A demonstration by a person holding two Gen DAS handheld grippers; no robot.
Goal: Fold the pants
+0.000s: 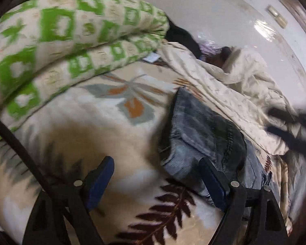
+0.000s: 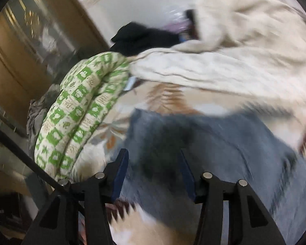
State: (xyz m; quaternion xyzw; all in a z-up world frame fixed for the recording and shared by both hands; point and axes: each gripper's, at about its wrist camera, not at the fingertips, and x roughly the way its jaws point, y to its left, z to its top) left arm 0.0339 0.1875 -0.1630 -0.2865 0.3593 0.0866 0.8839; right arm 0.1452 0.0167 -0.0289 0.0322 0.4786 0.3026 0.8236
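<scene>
We see the jeans [image 2: 214, 143] smeared by motion blur in the right wrist view, their lower part cut off by the frame.

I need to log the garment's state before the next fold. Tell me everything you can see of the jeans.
The jeans are faded blue denim with darker patches and visible stitched seams. They lie bunched and partly folded on the patterned blanket, beside the cream quilt. In the left wrist view the open left gripper has one fingertip against their near edge. In the blurred right wrist view the open right gripper hangs over them; contact cannot be judged. Waistband and hems cannot be told apart.
</scene>
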